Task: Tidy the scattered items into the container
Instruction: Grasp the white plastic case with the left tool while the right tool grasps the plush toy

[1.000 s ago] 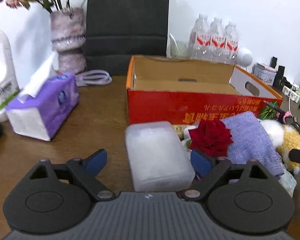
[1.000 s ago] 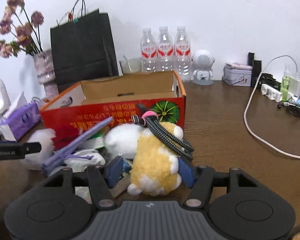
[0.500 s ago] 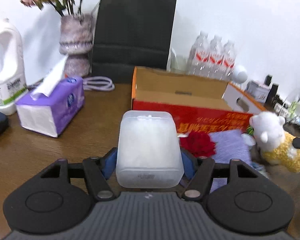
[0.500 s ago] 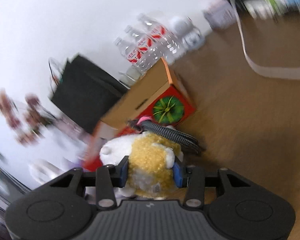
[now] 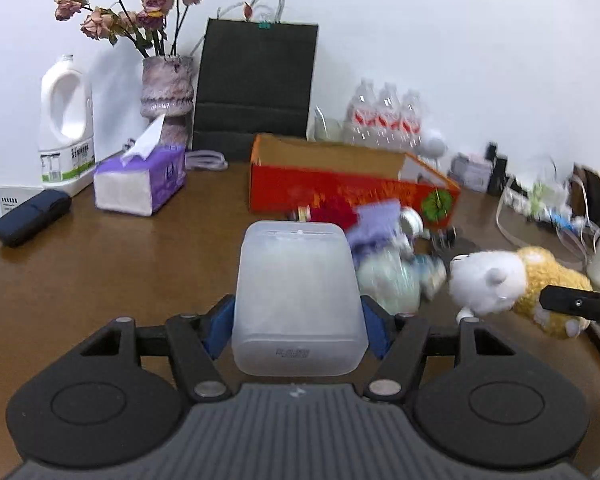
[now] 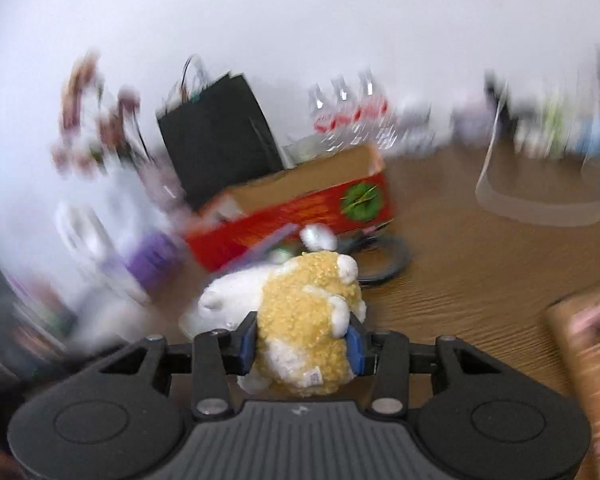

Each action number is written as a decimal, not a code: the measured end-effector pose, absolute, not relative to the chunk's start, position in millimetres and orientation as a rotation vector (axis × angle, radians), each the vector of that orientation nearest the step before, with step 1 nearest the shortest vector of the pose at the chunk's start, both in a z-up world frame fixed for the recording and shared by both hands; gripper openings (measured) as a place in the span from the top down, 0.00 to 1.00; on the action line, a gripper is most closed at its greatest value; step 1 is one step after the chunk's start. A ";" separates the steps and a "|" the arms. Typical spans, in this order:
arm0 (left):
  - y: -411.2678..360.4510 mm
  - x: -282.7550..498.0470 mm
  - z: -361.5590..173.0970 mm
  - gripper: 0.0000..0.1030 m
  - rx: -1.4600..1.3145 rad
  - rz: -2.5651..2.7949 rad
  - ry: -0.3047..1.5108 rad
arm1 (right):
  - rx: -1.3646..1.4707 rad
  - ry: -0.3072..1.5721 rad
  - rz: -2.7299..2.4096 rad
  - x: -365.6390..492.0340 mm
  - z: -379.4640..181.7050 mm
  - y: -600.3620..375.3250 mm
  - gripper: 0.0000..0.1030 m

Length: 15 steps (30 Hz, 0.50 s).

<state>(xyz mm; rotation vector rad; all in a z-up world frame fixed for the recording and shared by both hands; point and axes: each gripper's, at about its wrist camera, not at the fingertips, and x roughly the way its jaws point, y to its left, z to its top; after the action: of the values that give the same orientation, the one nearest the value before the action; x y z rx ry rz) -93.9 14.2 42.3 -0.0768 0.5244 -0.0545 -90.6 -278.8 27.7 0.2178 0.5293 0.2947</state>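
Left gripper [image 5: 296, 330] clamped on translucent plastic box [image 5: 298, 300], level, raised above table [image 5: 100, 280], near side of red carton [image 5: 352, 192]. Right gripper [image 6: 302, 346] pinching plush sheep [image 6: 308, 320], aloft, carton [image 6: 300, 212] beyond; view blurred.

Plain white wall [image 5: 440, 32] fills the upper frame; brown wood-grain bench [image 5: 100, 272] spans below, evenly lit.

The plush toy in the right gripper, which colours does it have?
Yellow body and white head on the plush toy, clearest in the left wrist view.
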 end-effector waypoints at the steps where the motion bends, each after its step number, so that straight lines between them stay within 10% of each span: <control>1: 12.8 -98.7 37.8 0.35 -0.077 -0.059 0.547 | 0.158 0.524 0.287 -98.6 26.4 -274.0 0.59; 7: 10.6 -104.0 19.4 0.35 -0.072 -0.075 0.644 | 0.068 0.597 0.293 -120.3 6.0 -263.7 0.50; 12: 12.7 -100.3 21.6 0.24 -0.058 -0.087 0.638 | 0.014 0.558 0.269 -117.9 12.4 -254.5 0.24; 14: 12.2 -93.6 19.0 0.27 -0.062 -0.100 0.656 | -0.014 0.563 0.258 -115.1 12.9 -250.1 0.25; 15: 11.6 -91.0 17.2 0.35 -0.064 -0.099 0.662 | -0.024 0.576 0.259 -111.7 10.7 -247.3 0.42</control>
<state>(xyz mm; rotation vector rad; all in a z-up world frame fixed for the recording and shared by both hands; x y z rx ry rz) -91.0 11.6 17.2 -0.0641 0.6624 -0.0987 -111.7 -247.3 10.7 -0.0243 0.5762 0.2587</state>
